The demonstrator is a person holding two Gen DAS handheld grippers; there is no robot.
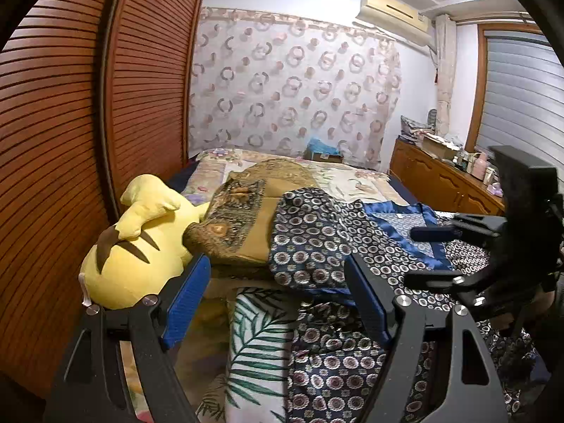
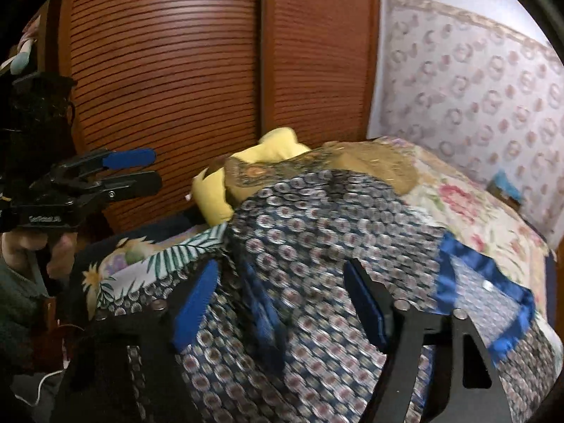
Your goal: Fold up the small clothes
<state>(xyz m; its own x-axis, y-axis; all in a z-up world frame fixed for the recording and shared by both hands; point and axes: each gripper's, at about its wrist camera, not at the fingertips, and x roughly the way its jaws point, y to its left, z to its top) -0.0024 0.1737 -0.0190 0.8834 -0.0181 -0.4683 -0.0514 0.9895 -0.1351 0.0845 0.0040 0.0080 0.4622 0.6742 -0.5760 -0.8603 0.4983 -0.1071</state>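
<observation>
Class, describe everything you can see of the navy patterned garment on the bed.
The navy garment is thin, silky-looking cloth printed with small pale rosettes, trimmed with a shiny blue collar bearing a small white tag. It lies spread and rumpled on the bed, unfolded, overlapping an ochre patterned cloth and a leaf-print fabric. Neither gripper visibly pinches it.

Patterned navy garment (image 2: pixel 317 218) on bed, yellow plush (image 2: pixel 215 197) beyond
</observation>
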